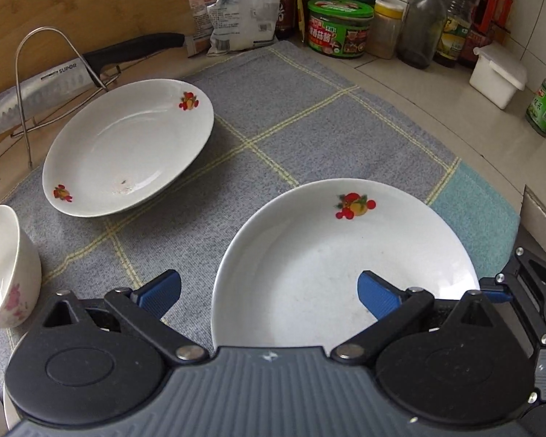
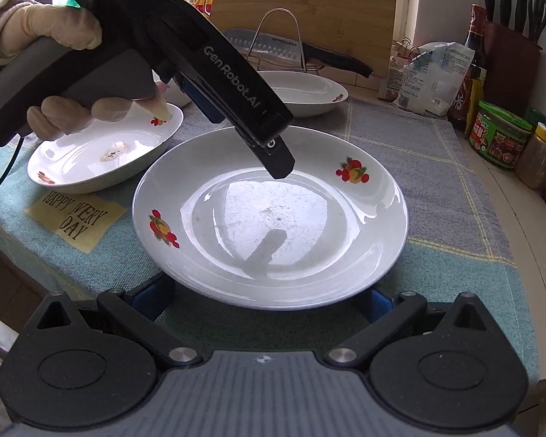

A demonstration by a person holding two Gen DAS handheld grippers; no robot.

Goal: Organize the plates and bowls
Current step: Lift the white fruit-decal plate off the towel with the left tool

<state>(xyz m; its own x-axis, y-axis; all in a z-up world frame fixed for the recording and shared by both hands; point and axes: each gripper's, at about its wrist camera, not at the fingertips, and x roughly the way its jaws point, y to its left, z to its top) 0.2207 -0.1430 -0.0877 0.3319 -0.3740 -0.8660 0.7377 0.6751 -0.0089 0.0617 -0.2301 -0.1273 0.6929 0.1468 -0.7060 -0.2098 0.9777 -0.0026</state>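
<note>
The left gripper hangs with its jaws spread wide and empty over the near plate: one blue pad sits above the plate's inside, the other beyond its left rim over the cloth. The right gripper has its jaws wide apart too, holding nothing; the same plate's near rim lies between them, with both pads low beside and partly under that rim. Whether they touch it cannot be told. A gloved hand holds the left gripper above this plate. A second plate lies farther back on the cloth-covered table, near a wire rack holding a knife. A bowl stands at the left.
</note>
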